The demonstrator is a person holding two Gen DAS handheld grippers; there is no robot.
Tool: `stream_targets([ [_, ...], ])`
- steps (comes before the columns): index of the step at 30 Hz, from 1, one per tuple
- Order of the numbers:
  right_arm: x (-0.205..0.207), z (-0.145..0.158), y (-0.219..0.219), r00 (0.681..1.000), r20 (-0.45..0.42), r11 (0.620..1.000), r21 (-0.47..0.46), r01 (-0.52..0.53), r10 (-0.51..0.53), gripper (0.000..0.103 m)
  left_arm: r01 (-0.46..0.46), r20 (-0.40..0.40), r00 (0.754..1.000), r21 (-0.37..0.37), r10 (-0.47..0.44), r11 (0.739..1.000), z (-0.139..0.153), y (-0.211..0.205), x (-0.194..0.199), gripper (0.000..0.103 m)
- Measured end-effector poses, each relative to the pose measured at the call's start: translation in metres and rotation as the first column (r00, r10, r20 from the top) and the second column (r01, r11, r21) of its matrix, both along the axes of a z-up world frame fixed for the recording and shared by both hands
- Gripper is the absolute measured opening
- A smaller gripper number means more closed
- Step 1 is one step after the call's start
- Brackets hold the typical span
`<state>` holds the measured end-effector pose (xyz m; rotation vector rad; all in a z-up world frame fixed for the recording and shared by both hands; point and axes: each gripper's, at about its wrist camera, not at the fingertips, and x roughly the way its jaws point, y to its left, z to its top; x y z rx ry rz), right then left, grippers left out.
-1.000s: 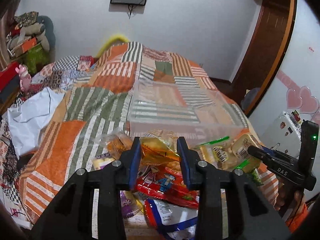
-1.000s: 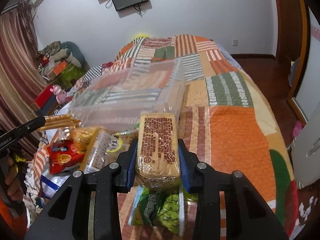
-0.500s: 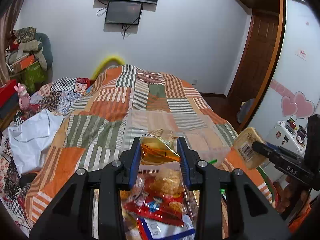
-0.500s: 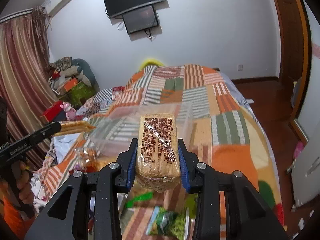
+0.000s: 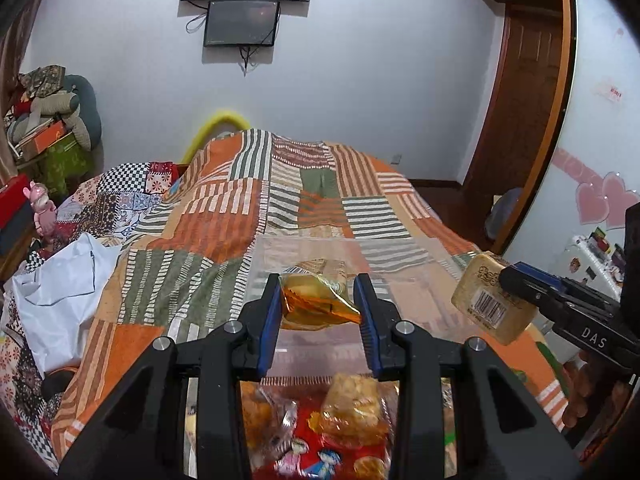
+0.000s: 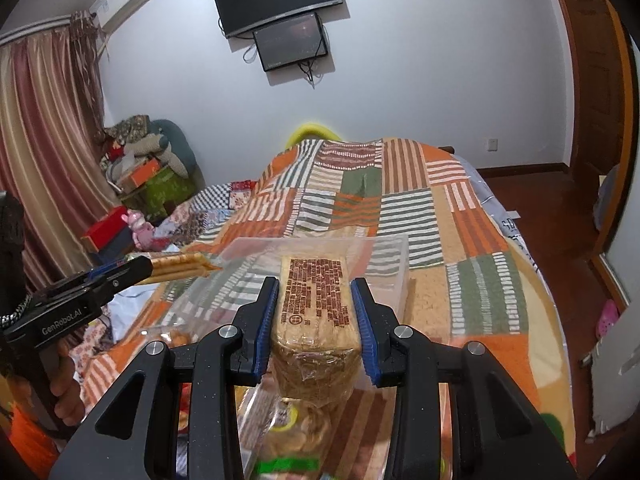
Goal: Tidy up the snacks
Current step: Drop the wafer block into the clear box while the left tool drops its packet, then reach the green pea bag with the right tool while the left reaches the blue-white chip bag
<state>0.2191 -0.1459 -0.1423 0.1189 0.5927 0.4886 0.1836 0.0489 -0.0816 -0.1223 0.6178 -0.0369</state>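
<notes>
Currently both of my grippers are loaded. My left gripper is clamped on a small orange-gold foil snack packet, its blue pads pressing the packet from both sides, the packet's crimped edge facing me. My right gripper is clamped on a rectangular cracker pack in clear wrap, with dense brown print on its top face; the pack sits upright between the pads and sticks out past the fingertips.

In the left wrist view the right gripper enters from the right edge, the barcode end of the cracker pack facing the camera. In the right wrist view the left gripper enters from the left, a hand on its handle.

Both held items are off the bed, above a clear plastic bin that rests on the patchwork quilt. The bin's walls are see-through, so I cannot tell exactly where the near rim lies relative to either packet.

Loose snacks remain on the quilt below the grippers: a red printed bag and clear bags of golden pieces in the left view.
</notes>
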Motion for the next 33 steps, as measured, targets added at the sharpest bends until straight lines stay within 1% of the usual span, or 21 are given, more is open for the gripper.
stream_targets([
  [3,0.012,-0.010,0.006,1.000,-0.027,1.000,-0.007,-0.001,0.001,0.033,0.005,-0.035,0.999,-0.001,-0.005,1.000,-0.010,0.000,0.016,0.036],
  [8,0.025,-0.014,0.009,0.999,-0.042,1.000,-0.017,0.011,-0.011,0.033,0.014,-0.085,0.996,0.024,-0.012,1.000,-0.025,-0.001,0.039,0.036],
  [12,0.035,-0.016,0.015,0.998,-0.058,0.999,-0.035,0.002,-0.004,0.033,0.025,-0.129,0.991,0.019,-0.023,0.999,-0.035,0.001,0.053,0.036],
  [17,0.048,-0.023,0.028,0.996,-0.089,0.997,-0.078,-0.012,0.005,0.033,0.035,-0.158,0.987,0.007,-0.033,0.999,-0.042,0.003,0.063,0.036],
  [23,0.057,-0.032,0.035,0.991,-0.130,0.993,-0.116,-0.030,0.015,0.033,0.056,-0.193,0.980,0.047,-0.046,0.997,-0.052,-0.001,0.072,0.036],
  [26,0.059,-0.037,0.036,0.988,-0.156,0.991,-0.127,-0.035,0.014,0.033,0.067,-0.211,0.976,0.054,-0.054,0.996,-0.056,-0.003,0.074,0.036],
  [27,0.060,-0.039,0.036,0.986,-0.168,0.991,-0.131,-0.036,0.014,0.034,0.065,-0.214,0.976,0.057,-0.052,0.996,-0.057,-0.003,0.074,0.037],
  [28,0.061,-0.040,0.036,0.984,-0.177,0.991,-0.130,-0.038,0.015,0.034,0.065,-0.218,0.975,0.060,-0.051,0.996,-0.057,-0.003,0.074,0.041],
  [29,0.060,-0.039,0.035,0.984,-0.177,0.991,-0.127,-0.035,0.012,0.034,0.066,-0.222,0.974,0.059,-0.051,0.996,-0.057,-0.003,0.073,0.047],
  [31,0.057,-0.034,0.034,0.986,-0.168,0.991,-0.127,-0.032,0.010,0.035,0.061,-0.217,0.975,0.054,-0.048,0.997,-0.054,-0.002,0.071,0.054],
  [33,0.053,-0.028,0.033,0.988,-0.156,0.992,-0.125,-0.033,0.014,0.040,0.060,-0.205,0.978,0.044,-0.050,0.997,-0.049,0.000,0.066,0.054],
])
